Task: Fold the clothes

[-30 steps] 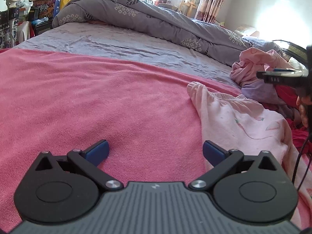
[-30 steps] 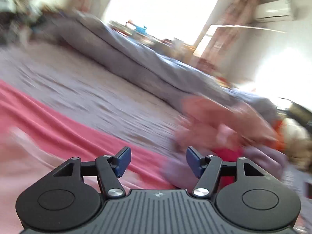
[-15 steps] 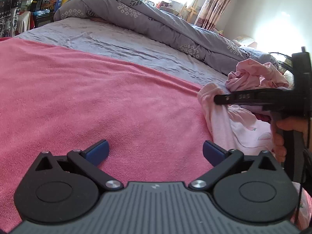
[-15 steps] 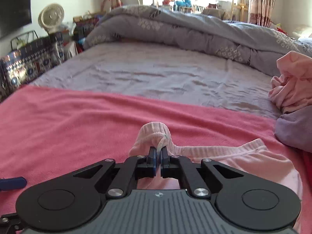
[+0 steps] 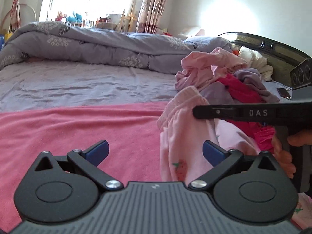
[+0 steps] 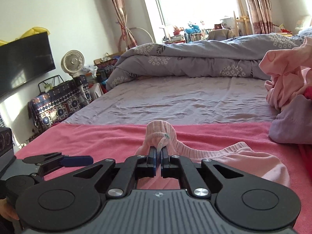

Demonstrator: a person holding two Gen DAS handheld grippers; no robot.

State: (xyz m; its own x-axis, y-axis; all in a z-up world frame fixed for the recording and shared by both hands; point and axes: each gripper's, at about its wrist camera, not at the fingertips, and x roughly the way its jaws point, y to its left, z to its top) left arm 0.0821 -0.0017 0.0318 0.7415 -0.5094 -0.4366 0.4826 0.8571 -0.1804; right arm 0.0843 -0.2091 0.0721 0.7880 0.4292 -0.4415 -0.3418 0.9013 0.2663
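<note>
Nearby, clothes pile [image 5: 230,78] flanks pink garment [image 6: 243,158].

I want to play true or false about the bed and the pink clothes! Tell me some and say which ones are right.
1. The right hand-held gripper is pinching the pale pink garment by its waistband. True.
2. The left hand-held gripper is also shut on the garment. False: its jaws are wide open and hold nothing.
3. The garment hangs over a pink blanket spread on the bed. True.
4. The pile of clothes is folded neatly. False: it is a crumpled heap of pink, red and purple clothes.
5. A small fan stands beside the bed. True.
6. The rolled-up quilt is bright green. False: it is grey-purple with a white pattern.
</note>
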